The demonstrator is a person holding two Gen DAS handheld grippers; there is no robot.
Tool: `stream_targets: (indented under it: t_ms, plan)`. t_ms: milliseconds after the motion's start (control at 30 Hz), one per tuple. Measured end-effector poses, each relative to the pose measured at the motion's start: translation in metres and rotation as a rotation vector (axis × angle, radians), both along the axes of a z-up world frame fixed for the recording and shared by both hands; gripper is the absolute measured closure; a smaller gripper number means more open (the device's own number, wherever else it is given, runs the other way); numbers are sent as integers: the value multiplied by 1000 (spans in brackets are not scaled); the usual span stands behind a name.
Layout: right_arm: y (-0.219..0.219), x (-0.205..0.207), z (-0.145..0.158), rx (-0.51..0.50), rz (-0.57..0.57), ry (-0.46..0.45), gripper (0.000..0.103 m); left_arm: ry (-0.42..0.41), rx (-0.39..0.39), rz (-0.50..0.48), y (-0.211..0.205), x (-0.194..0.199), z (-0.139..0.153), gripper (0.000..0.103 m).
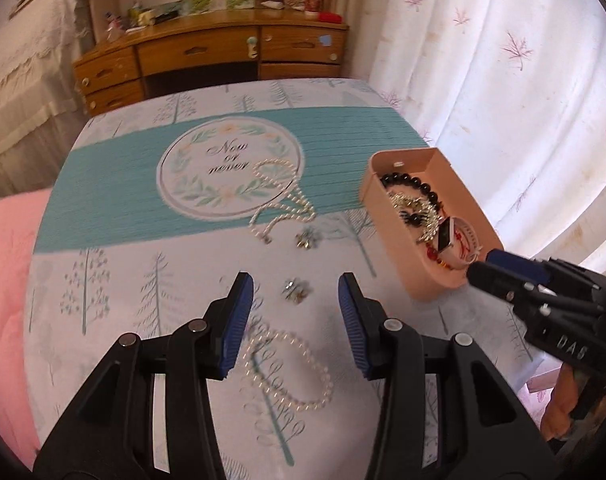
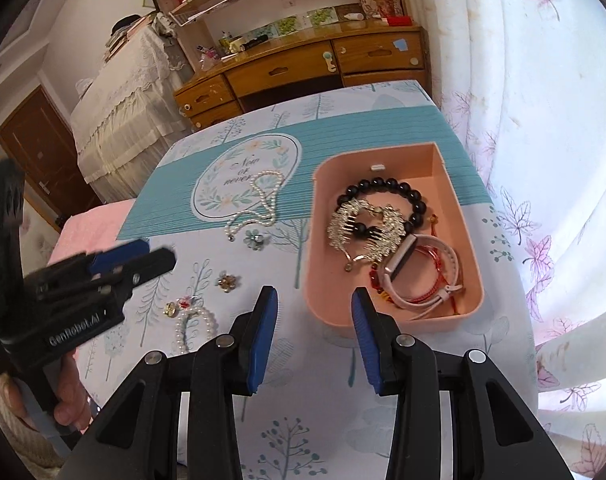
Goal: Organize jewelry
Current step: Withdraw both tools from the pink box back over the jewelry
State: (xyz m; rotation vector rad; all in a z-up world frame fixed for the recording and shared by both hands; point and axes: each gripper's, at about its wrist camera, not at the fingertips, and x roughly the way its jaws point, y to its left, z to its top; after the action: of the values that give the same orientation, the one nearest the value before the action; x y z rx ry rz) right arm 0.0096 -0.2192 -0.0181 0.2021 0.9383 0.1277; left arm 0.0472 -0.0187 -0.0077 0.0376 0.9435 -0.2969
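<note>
A bedroom with a wooden dresser and floral curtains lies behind a bench covered in a tree-print cloth. The pink box sits at its right side, already holding a black bead bracelet, a crystal comb and a watch. Loose on the cloth are a long pearl necklace, two small brooches and a pearl bracelet.

The left tongs stand wide and empty, straddling the near brooch. The right tongs also stand wide and empty, near the box's front wall.

The brooch is small and flat: closing too high would likely miss it, or pinch the cloth. The pearl bracelet just beside it could snag and drag.
</note>
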Motion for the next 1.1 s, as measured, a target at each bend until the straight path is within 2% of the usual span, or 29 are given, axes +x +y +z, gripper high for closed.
stream_targets:
  t_ms: [200, 667, 933, 1000, 1100]
  plan:
    - [22, -3, 15, -6, 24, -7, 64, -10, 40, 51, 23, -20, -5, 62]
    - [74, -17, 34, -85, 106, -36, 64, -13, 10, 85, 49, -41, -12, 62]
    - [82, -16, 28, -76, 138, -16, 64, -72, -15, 165, 75, -49, -8, 62]
    - [86, -11, 18, -74, 147, 15, 64, -53, -32, 175, 85, -49, -12, 62]
    - [93, -5, 7, -69, 173, 41, 64, 29, -67, 194, 100, -45, -24, 62]
